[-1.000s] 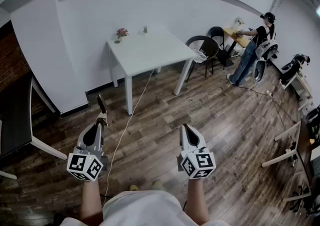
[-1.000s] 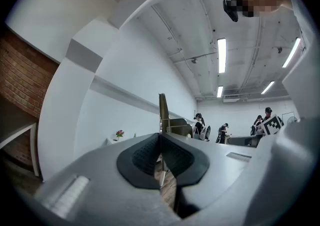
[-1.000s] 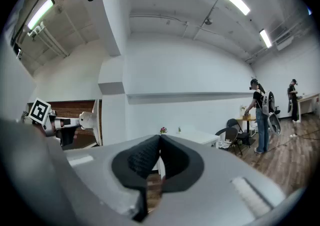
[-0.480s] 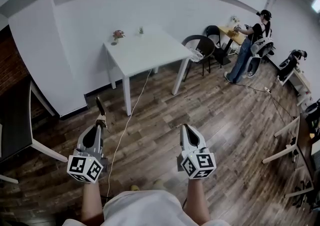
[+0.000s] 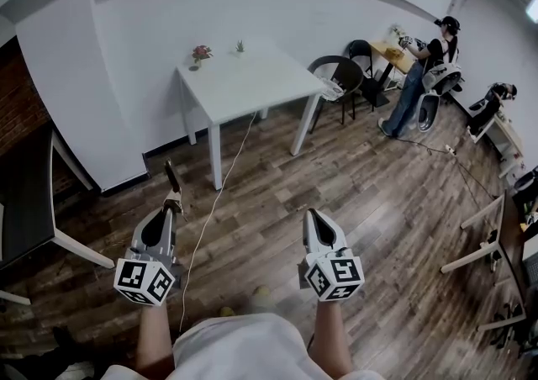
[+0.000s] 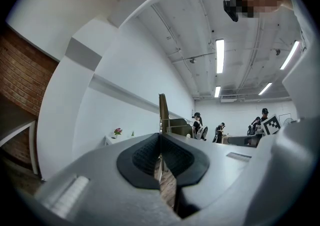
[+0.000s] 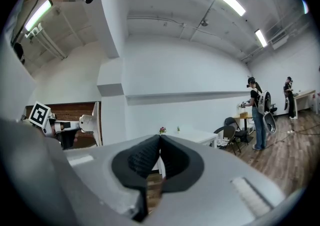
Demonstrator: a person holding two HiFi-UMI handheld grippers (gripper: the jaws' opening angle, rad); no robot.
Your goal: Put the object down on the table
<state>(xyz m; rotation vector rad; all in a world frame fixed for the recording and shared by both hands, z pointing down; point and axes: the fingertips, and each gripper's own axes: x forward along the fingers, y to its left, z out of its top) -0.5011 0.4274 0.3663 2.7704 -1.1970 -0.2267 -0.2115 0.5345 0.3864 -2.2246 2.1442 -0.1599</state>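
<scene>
White table (image 5: pixel 252 84) stands well apart from both grippers. Left gripper (image 5: pixel 173 202) is clamped on a thin dark strip (image 5: pixel 171 176); right gripper (image 5: pixel 312 215) is closed on nothing. Set-down not yet begun: approach and release are left.

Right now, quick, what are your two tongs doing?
Left tongs: closed on a thin dark strip.
Right tongs: closed, holding nothing.
</scene>
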